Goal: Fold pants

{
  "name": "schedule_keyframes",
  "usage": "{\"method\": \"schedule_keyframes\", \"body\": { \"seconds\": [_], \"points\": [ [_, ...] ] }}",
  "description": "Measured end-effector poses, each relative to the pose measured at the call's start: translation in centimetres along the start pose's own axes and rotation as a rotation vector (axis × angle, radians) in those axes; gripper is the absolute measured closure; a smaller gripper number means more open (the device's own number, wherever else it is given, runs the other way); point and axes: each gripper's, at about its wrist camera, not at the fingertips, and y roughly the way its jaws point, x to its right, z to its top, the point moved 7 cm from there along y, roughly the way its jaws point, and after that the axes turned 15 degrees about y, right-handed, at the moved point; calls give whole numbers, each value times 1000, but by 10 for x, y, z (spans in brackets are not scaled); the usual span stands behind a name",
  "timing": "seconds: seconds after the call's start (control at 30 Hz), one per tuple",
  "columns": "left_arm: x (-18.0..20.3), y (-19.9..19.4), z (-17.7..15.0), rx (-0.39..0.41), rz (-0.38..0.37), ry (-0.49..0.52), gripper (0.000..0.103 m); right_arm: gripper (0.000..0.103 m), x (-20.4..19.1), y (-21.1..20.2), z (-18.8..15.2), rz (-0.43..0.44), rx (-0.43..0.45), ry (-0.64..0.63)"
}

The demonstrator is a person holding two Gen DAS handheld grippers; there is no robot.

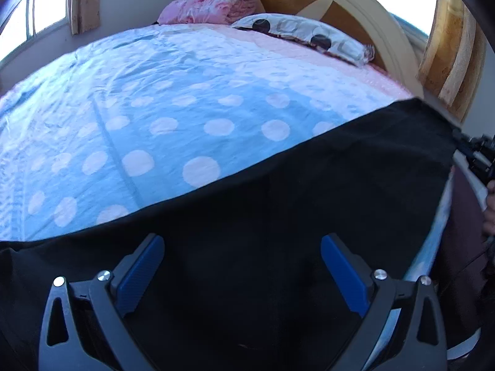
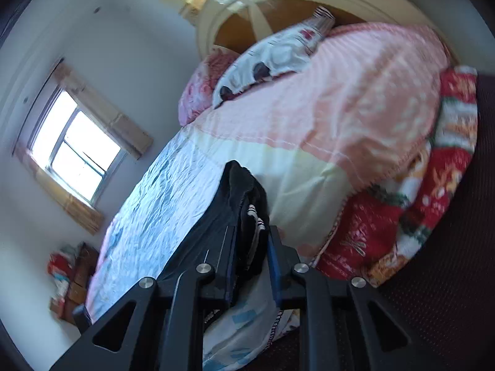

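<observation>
Black pants (image 1: 309,185) are stretched across the near edge of the bed, their top edge slanting up to the right. My left gripper (image 1: 243,241) is open, its blue pads apart over the black cloth and holding nothing. My right gripper (image 2: 252,241) is shut on a bunched end of the pants (image 2: 244,191), with a striped waistband cord between the pads. It also shows at the right edge of the left wrist view (image 1: 482,157), holding the pants' raised corner.
The bed has a blue sheet with pale dots (image 1: 173,102) and a pink quilt (image 2: 355,102). Pillows (image 1: 309,31) lie by the curved headboard (image 1: 371,15). A red patterned blanket (image 2: 433,185) hangs at the bed's side. A window (image 2: 74,151) is on the wall.
</observation>
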Motion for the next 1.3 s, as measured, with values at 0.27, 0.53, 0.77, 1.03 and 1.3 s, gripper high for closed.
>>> {"method": "schedule_keyframes", "body": {
  "seconds": [0.27,0.53,0.77,1.03,1.3],
  "points": [
    [33,-7,20,60,-186,-22,0,85,-41,-14,-19,-50,92,-285],
    [78,7,70,128,-477,-112,0,85,-99,7,-109,-27,4,-738],
    [111,39,95,105,-640,-179,0,85,-98,27,-157,-13,-100,-863],
    [121,47,99,85,-649,-192,51,85,-100,25,-180,44,-131,-948],
    [101,26,81,86,-520,-118,91,79,-106,1,-190,187,-149,-982]
  ]
}}
